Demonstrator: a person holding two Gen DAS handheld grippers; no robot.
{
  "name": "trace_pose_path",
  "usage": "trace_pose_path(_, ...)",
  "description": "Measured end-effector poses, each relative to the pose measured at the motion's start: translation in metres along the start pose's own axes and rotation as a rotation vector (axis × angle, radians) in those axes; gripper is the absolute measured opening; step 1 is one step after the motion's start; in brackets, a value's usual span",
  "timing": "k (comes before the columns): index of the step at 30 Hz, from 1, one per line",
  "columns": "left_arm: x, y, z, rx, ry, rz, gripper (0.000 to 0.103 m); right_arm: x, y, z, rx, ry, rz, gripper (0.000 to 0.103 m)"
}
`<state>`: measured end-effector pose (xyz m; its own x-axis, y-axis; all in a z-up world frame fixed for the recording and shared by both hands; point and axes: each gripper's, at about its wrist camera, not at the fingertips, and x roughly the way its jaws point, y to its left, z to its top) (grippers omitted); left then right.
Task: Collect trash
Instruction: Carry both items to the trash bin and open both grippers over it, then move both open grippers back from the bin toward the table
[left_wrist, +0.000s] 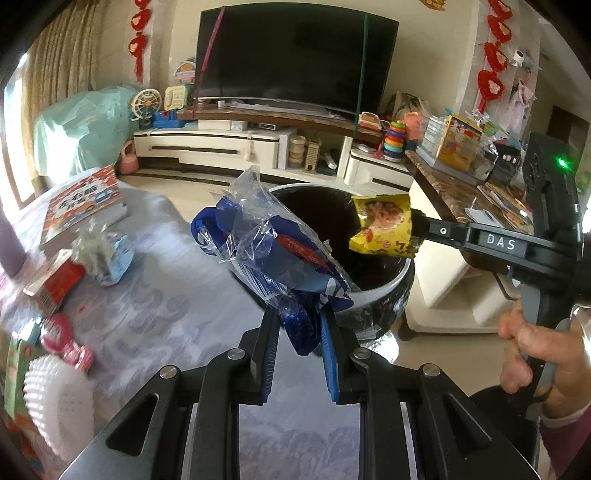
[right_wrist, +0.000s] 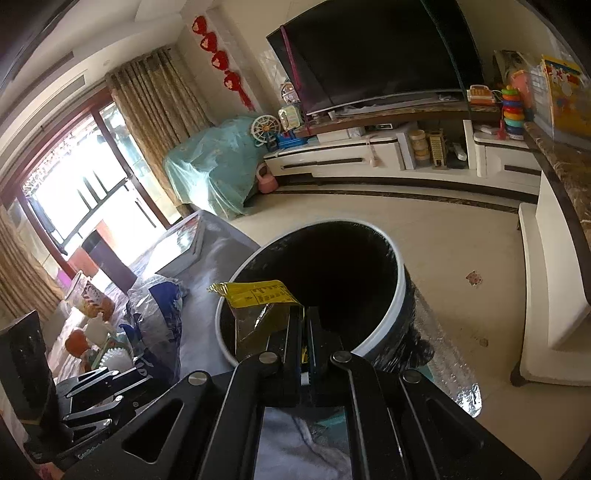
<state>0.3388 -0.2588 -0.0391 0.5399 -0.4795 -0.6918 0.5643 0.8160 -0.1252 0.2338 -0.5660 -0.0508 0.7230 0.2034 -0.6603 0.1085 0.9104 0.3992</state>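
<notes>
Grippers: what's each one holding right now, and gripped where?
Left gripper pinches the blue-and-clear plastic bag by its bunched lower end. Right gripper is shut on the yellow snack wrapper at one end.

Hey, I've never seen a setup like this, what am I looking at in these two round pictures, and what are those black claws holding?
No robot here: a person holds a two-finger tool, a gripper, in each hand. Each picture comes from a wide-angle camera on one gripper, looking along its fingers, hence the round, bent view.

In the left camera's view, the left gripper is shut on a crumpled blue and clear plastic bag. The right gripper, gripped by a hand, pinches a yellow snack wrapper. Both are at the open mouth of a black-lined trash bin.

On the cloth-covered table lie a picture book, a red box and white paper cups.
</notes>
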Motion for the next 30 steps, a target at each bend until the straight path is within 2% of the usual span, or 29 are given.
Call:
trace_pose_path(16,0.046,-0.018,0.039,0.030,0.031,-0.016,0.021,0.027,-0.023,0.026,0.009,0.044,-0.044,0.005)
trace_pose_path(21,0.062,-0.018,0.046,0.016,0.066,-0.015,0.026,0.034,-0.022,0.029,-0.017,0.069,-0.072,0.007)
trace_pose_path(23,0.066,-0.017,0.048,0.002,0.081,-0.014,0.032,0.035,-0.021,0.031,-0.030,0.077,-0.085,0.010)
trace_pose_path(25,0.068,-0.017,0.050,-0.007,0.084,-0.014,0.035,0.034,-0.022,0.032,-0.033,0.074,-0.093,0.017)
trace_pose_path(27,0.066,-0.018,0.050,-0.010,0.078,-0.004,0.049,0.031,-0.023,0.033,-0.032,0.065,-0.096,0.047)
trace_pose_path(28,0.066,-0.019,0.050,-0.011,0.075,-0.002,0.051,0.028,-0.023,0.032,-0.031,0.060,-0.096,0.051)
trace_pose_path(30,0.063,-0.022,0.049,-0.011,0.069,0.000,0.052,0.024,-0.023,0.031,-0.026,0.053,-0.097,0.052)
